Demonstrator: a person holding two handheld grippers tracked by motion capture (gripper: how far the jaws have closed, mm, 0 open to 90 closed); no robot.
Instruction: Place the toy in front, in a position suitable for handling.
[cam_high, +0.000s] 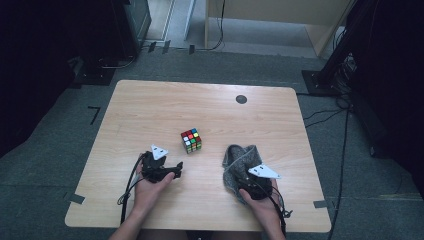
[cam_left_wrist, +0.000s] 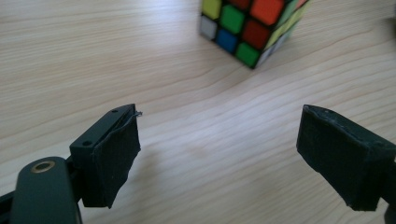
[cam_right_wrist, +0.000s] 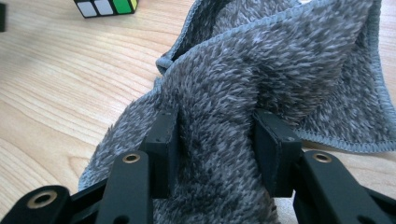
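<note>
- Grey fleece fills your right gripper (cam_right_wrist: 217, 144): its jaws pinch a raised fold of the cloth (cam_right_wrist: 280, 70), pads pressed into the pile on both sides.
- Your right gripper (cam_high: 254, 187) sits at the near right of the table (cam_high: 150, 105), on the near end of the cloth (cam_high: 239, 160), which lies bunched and runs away from you.
- One hemmed edge of the cloth shows at the right of the right gripper view, lying on the wood.
- Your left gripper (cam_left_wrist: 217, 154) stands wide open with nothing between the jaws, only bare wood below.
- Your left gripper (cam_high: 172, 170) is at the near left, well apart from the cloth and pointing toward the middle.
- Ahead of the left jaws sits the cube (cam_left_wrist: 250, 28), near them but not touching.
- From above, the cube (cam_high: 191, 140) stands between the two grippers and a little farther from you, just left of the cloth's far end.
- A dark round spot (cam_high: 241, 99) marks the far right of the table.
</note>
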